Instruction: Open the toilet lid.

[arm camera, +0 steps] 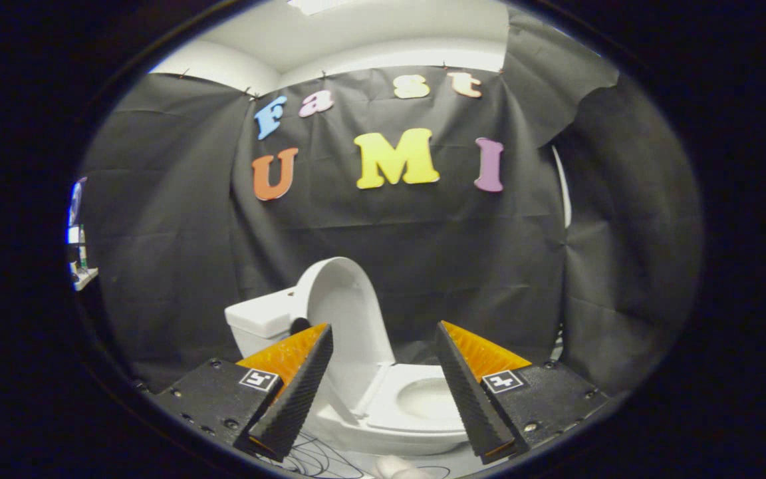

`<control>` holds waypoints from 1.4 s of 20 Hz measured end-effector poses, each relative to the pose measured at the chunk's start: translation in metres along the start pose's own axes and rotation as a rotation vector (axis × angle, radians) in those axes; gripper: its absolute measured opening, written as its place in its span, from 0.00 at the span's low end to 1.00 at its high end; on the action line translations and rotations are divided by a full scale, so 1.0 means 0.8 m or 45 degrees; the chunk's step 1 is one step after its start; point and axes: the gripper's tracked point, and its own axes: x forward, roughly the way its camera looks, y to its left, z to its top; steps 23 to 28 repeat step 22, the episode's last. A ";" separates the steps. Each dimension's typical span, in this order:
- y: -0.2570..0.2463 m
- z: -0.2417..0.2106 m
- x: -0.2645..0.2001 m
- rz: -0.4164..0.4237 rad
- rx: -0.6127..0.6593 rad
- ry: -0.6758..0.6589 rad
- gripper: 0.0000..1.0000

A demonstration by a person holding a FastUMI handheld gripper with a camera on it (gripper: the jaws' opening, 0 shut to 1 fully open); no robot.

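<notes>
A small white toilet (pixel 389 406) stands just ahead of my fingers, in front of the black cloth wall. Its lid (pixel 346 313) is raised upright and leans back toward the white tank (pixel 263 319). The seat (pixel 383 392) is down and the bowl opening (pixel 429 399) shows between my fingers. My gripper (pixel 383 392) is open, with nothing between its fingers. The left finger (pixel 293 392) overlaps the tank and the lid's lower left edge in the view; the right finger (pixel 469 392) covers the right side of the seat. Neither finger visibly touches the toilet.
Black cloth wall (pixel 423 253) closes in behind and to both sides of the toilet. Thin dark cables (pixel 316 462) lie on the white floor below the toilet's front. A small white rounded object (pixel 399 468) sits on the floor near them. Shelving (pixel 78 253) shows past the cloth's left edge.
</notes>
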 end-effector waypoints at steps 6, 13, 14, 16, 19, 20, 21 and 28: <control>-0.133 -0.078 -0.058 -0.228 0.052 0.086 0.96; -0.164 -0.081 -0.072 -0.314 0.013 0.037 0.94; -0.159 -0.082 -0.073 -0.310 -0.004 0.035 0.94; -0.150 -0.082 -0.072 -0.300 -0.055 0.023 0.94; -0.138 -0.085 -0.070 -0.276 -0.103 0.026 0.94; -0.135 -0.086 -0.069 -0.264 -0.090 0.036 0.94; -0.135 -0.090 -0.068 -0.260 -0.078 0.046 0.94; -0.136 -0.088 -0.068 -0.261 -0.074 0.044 0.94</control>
